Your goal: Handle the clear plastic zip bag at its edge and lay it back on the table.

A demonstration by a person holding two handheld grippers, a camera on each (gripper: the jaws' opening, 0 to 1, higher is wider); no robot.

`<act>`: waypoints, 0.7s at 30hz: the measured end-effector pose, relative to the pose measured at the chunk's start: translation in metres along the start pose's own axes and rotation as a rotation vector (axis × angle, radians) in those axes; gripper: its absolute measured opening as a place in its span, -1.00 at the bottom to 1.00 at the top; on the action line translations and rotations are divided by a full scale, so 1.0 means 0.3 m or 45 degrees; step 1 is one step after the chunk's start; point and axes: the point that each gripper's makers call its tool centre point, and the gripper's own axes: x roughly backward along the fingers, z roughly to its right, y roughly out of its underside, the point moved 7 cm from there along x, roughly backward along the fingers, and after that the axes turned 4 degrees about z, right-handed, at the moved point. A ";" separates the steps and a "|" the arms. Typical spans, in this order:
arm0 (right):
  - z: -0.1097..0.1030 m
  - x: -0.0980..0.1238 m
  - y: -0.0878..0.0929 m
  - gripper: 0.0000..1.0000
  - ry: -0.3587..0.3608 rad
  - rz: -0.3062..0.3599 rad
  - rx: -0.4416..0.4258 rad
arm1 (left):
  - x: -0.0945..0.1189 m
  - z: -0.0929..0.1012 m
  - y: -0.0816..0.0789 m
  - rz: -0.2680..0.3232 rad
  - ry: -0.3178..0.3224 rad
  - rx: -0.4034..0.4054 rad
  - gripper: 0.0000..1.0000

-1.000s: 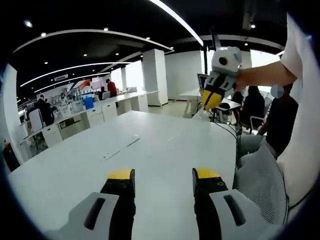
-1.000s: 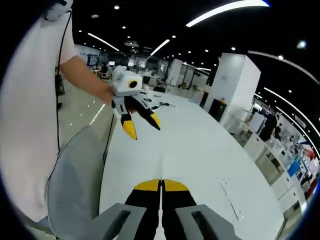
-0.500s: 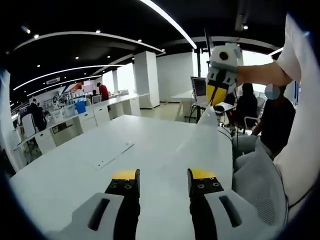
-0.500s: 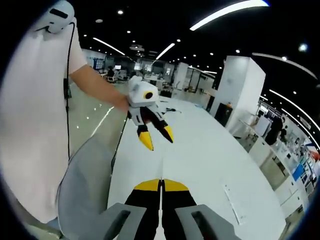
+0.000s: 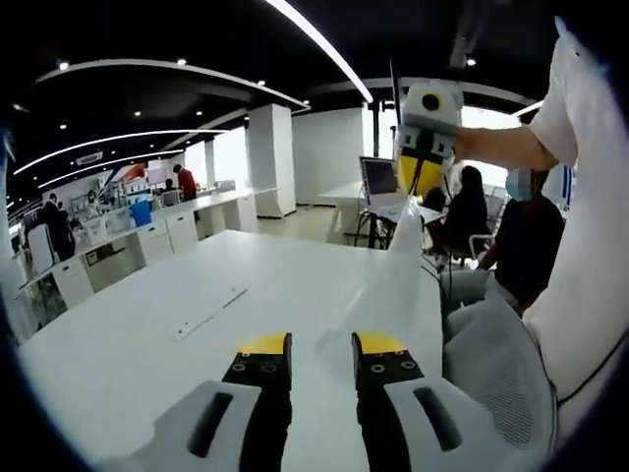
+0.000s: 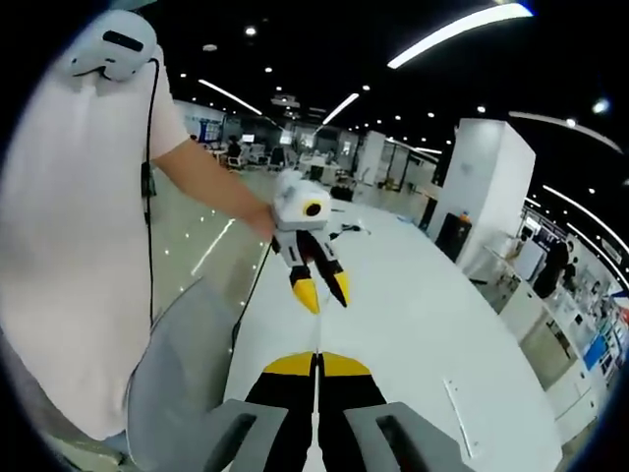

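Room: open office, dark ceiling with light strips, white pillars.
Table (image 5: 147, 334): long and white, with a chair (image 5: 496, 369) at its edge.
Bag (image 5: 388, 280): clear, hanging above the table, long axis upright, top edge pinched, lower end near the left gripper.
Right gripper (image 5: 418, 182): jaws closed on the bag's top edge, pointing down.
Left gripper (image 5: 321, 344): jaws slightly apart, holding nothing, just above the table.

We see a clear, glossy plastic zip bag (image 5: 393, 265), thin and filmy. The white table (image 5: 128, 334) looks smooth and matt. The right gripper (image 5: 421, 182) has a hard white plastic shell; the chair back (image 5: 496, 379) is grey mesh cloth.
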 end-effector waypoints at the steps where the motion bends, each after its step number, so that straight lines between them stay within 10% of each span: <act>1: 0.002 0.003 -0.001 -1.00 -0.001 0.004 -0.002 | 0.001 0.005 -0.001 0.003 0.012 0.003 -0.70; 21: 0.041 0.019 0.065 -1.00 0.049 -0.040 -0.104 | 0.036 0.047 -0.082 0.068 0.113 0.056 -1.00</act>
